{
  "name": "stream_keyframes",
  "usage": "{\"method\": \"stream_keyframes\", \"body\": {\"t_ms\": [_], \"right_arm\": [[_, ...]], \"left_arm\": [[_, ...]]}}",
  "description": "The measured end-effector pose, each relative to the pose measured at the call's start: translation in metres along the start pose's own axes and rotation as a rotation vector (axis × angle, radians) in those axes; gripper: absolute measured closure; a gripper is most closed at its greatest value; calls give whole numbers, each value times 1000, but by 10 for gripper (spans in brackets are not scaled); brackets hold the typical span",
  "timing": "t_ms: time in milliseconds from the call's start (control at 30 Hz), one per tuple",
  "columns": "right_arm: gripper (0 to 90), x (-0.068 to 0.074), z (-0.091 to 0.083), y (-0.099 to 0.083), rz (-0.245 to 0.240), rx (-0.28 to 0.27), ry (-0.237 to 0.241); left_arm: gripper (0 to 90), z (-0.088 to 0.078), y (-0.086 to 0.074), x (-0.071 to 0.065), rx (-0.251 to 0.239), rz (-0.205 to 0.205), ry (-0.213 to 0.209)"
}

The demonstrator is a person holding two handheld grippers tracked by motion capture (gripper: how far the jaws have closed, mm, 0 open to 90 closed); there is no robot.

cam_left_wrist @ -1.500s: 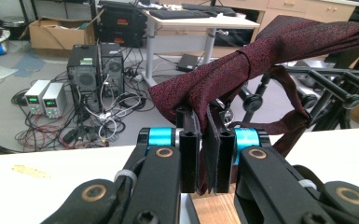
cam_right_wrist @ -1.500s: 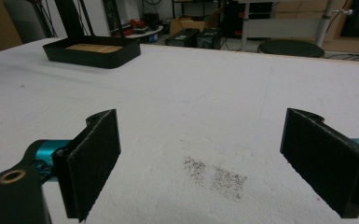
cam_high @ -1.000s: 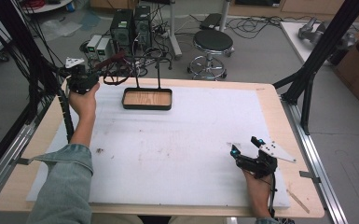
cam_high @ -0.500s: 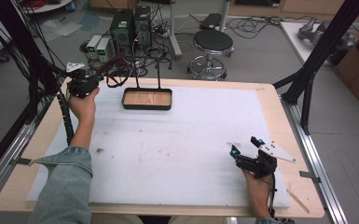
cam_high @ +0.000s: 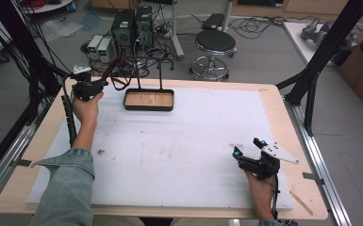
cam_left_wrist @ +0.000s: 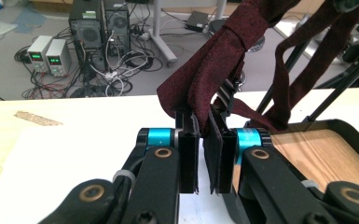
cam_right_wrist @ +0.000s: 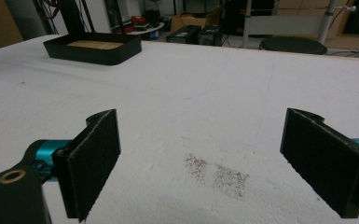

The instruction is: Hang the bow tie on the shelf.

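Here we see one dark maroon fabric strip [cam_left_wrist: 224, 60], knotted and creased, pinched in our left tongs [cam_left_wrist: 205, 154] above the bench's far left corner, just beside one black tray with a wooden floor [cam_high: 149, 100]. Our right tongs [cam_right_wrist: 200, 163] stand wide open, holding nothing, over the white foam-covered bench [cam_high: 179, 141]. Beyond stand one round stool [cam_high: 214, 42] and two computer towers [cam_high: 133, 26].

Legible text: none.
Green digits glow on two power supplies [cam_left_wrist: 46, 56] on the floor, too small to read.
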State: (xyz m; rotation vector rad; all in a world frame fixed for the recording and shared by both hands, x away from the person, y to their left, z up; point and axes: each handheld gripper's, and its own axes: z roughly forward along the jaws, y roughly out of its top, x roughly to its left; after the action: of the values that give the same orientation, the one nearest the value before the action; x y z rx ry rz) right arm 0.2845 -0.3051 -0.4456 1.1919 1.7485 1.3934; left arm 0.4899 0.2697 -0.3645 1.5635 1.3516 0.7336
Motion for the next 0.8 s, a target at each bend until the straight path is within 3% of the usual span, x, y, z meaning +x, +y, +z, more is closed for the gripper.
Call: {"method": "stream_keyframes", "body": {"t_ms": [167, 800], "right_arm": [[110, 0, 0, 0, 3, 2, 1], [110, 0, 0, 0, 3, 2, -1]], "left_arm": [[837, 4, -3, 1, 32, -6, -1], [774, 3, -3, 1, 40, 31, 8]]}}
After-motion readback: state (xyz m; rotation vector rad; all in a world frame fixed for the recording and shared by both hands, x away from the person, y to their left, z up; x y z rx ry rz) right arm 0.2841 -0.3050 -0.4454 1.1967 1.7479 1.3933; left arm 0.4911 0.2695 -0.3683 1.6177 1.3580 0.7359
